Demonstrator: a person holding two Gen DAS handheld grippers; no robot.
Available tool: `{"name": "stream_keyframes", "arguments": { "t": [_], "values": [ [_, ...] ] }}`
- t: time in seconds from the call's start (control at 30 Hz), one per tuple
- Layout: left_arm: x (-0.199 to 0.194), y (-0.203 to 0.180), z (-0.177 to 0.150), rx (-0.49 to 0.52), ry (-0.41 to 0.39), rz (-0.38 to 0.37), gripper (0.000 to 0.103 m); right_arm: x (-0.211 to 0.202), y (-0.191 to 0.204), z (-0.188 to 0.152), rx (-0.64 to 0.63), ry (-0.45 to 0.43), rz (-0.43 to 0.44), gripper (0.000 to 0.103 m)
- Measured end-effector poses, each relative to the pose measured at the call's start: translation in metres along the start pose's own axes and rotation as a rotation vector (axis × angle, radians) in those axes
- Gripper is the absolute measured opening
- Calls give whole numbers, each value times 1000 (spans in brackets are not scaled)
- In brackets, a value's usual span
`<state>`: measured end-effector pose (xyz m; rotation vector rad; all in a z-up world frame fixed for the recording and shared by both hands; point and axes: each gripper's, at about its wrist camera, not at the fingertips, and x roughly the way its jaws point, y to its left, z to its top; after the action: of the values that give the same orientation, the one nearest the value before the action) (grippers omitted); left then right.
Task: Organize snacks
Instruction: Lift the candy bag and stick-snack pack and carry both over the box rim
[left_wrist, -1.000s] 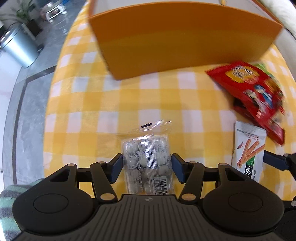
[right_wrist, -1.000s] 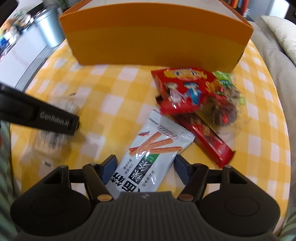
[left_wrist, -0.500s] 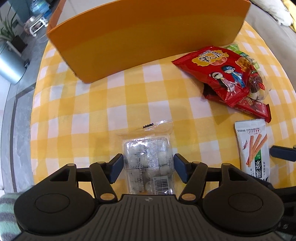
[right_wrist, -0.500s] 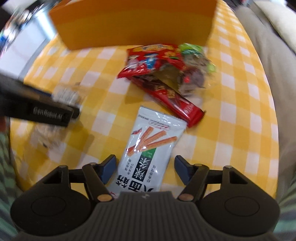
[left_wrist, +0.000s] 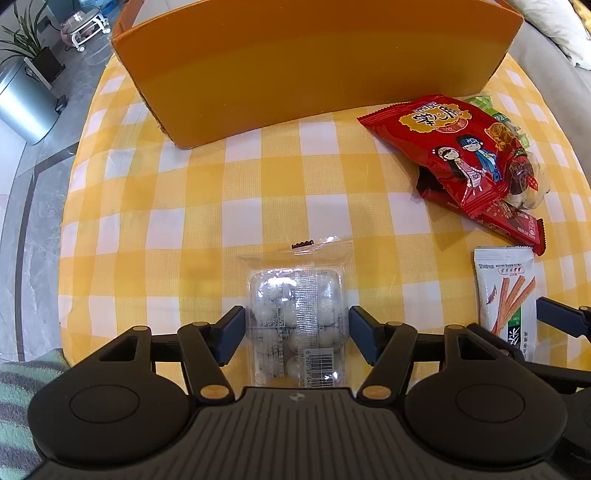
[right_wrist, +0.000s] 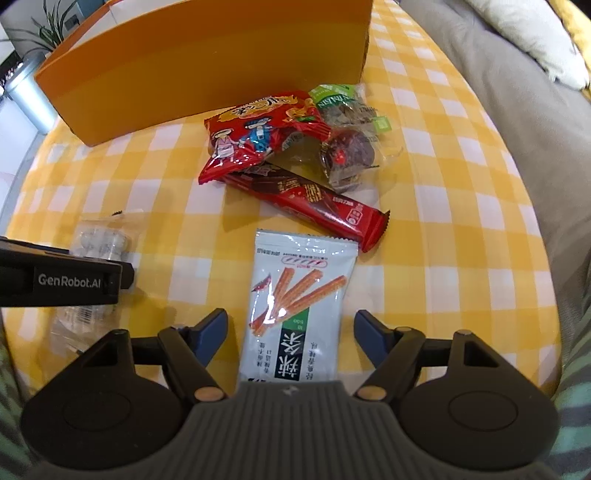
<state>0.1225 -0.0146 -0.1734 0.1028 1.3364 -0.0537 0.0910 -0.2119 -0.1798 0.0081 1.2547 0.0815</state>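
Both my tools point steeply down at the counter (left_wrist: 184, 221). The left tool (left_wrist: 297, 328) straddles the clear pack of white candies (left_wrist: 297, 314), jaws apart and just closing a bit, pads not quite pressing that I can see. The right tool (right_wrist: 291, 332) sits apart around the white stick-snack packet (right_wrist: 295, 295), with gaps either side, jaws also just narrowing. One orange box (left_wrist: 314, 66) stands at the far edge, with open checkered cloth in front of it. To the right is a pile: one red bag (right_wrist: 258, 129), one red bar (right_wrist: 314, 203) and two clear-wrapped snacks (right_wrist: 351, 122).
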Motion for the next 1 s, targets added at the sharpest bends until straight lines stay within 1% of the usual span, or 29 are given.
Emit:
{"name": "stream_keyframes", "arguments": {
  "t": [0.07, 0.17, 0.3, 0.43, 0.67, 0.83, 1.0],
  "values": [
    [-1, 0, 0, 2, -1, -7, 68, -2, 3, -1, -21, -11, -25, 58],
    [-2, -2, 0, 13, -6, -6, 66, -3, -1, -2, -38, -21, -19, 50],
    [-5, -5, -2, 21, -13, -6, 63, -6, -5, -4, -44, -24, 2, 48],
    [-6, -6, -3, 20, -19, -8, 61, -7, -14, -3, -25, -19, 48, 46],
    [-18, -7, -6, 11, -54, -39, 59, -17, -22, -5, -12, -11, 89, 45],
    [-36, -6, -8, -4, -96, -63, 59, -33, -28, -3, 10, -39, 113, 45],
    [-59, -6, -5, -13, -155, -80, 59, -53, -33, -2, 11, -96, 128, 45]
  ]
}}
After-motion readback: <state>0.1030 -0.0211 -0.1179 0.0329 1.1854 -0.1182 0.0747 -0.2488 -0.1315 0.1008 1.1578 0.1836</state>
